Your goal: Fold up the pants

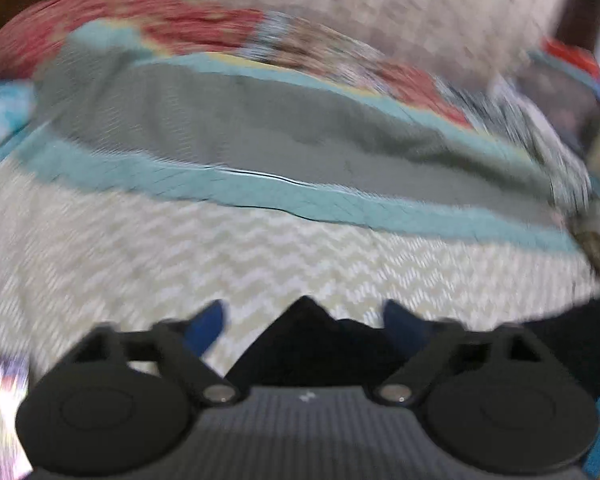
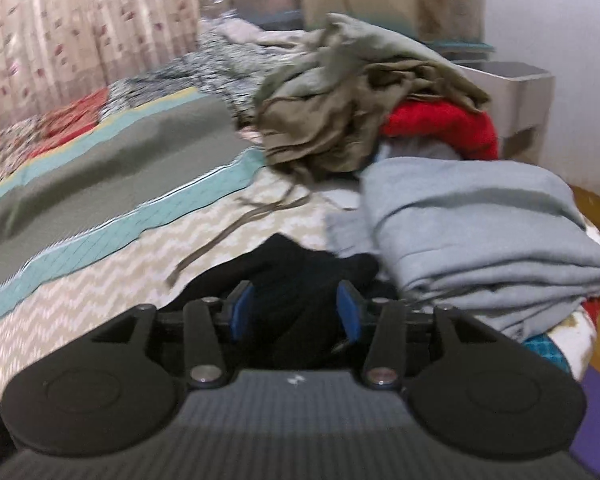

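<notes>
Hovering over the zigzag-woven bedspread [image 1: 180,248], we kept both claws spread: our left gripper [image 1: 304,322] and right gripper [image 2: 296,312] each straddled, unclenched, the soft, crumpled black pants [image 2: 300,264] beside folded grey fleece [image 2: 480,232].

Pants [image 2: 300,272] left of folded stack [image 2: 480,232]

Left hand-held gripper [image 1: 304,320]: matte black plastic, two round discs at 7 and 5 o'clock, each with a faint embossed ring. Ribbed dark-grey centre plate at 6 o'clock with a small white mark. Two black link arms angle up from silver pivot screws [image 1: 219,393] — blue pads [image 1: 206,326] on the fingertips, blurred. Right hand-held gripper [image 2: 296,310]: same build — black discs, ribbed grey plate, white mark, silver screws [image 2: 205,372], blue pads [image 2: 242,308].
</notes>
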A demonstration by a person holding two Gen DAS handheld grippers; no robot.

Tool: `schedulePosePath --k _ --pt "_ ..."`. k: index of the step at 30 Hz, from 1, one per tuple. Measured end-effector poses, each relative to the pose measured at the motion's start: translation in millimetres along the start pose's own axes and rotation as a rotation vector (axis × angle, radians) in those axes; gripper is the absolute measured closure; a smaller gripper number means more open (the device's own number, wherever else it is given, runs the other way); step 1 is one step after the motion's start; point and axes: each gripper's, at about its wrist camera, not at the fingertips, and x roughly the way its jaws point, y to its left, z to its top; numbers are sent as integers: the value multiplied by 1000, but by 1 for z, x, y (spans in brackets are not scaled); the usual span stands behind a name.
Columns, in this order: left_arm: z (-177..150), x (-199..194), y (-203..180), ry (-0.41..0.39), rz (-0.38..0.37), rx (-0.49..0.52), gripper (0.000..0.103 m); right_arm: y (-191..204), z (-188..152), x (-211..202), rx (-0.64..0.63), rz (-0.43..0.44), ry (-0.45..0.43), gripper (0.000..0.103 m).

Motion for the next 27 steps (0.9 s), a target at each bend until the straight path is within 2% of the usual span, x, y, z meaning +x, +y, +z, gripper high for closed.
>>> schedulePosePath --k 2,3,4,5,6,8,10,13,14,16,18,23,25,27 --pt "3 29 -7 46 1 81 6 5 -2 0 -6 3 5 48" --pt "3 45 -7 81 3 105 14 4 -1 1 -4 3 4 48" --pt "2 59 -8 118 0 121 29 3 -1 0 -1 -1 2 48" --pt "-1 72 -10 164 -12 140 77 2 -1 -1 4 -11 -1 47" --pt "-3 82 -12 205 -21 147 87 -2 3 1 10 -24 -2 47" --pt "0 75 -10 157 -14 108 91 -11 6 -2 31 -51 -11 47" --pt "11 48 9 36 3 10 90 -23 13 -4 60 -81 -30 47" --pt "24 2 67 -136 38 -283 90 -38 27 -1 81 -97 -50 47" --pt "25 -7 82 -162 60 -344 90 -40 30 1 79 -92 -50 47" --pt "25 -14 105 -180 85 -435 90 -39 34 7 73 -75 -47 47" --pt "23 -13 113 -173 95 -487 90 -33 37 18 56 -50 -30 47" --pt "13 -14 116 -169 89 -532 90 -9 45 70 -31 20 124 46" --pt "12 -15 115 -167 101 -526 90 0 47 89 -46 -11 172 46" --pt "11 -20 115 -173 93 -533 90 2 50 86 -69 -43 141 46"
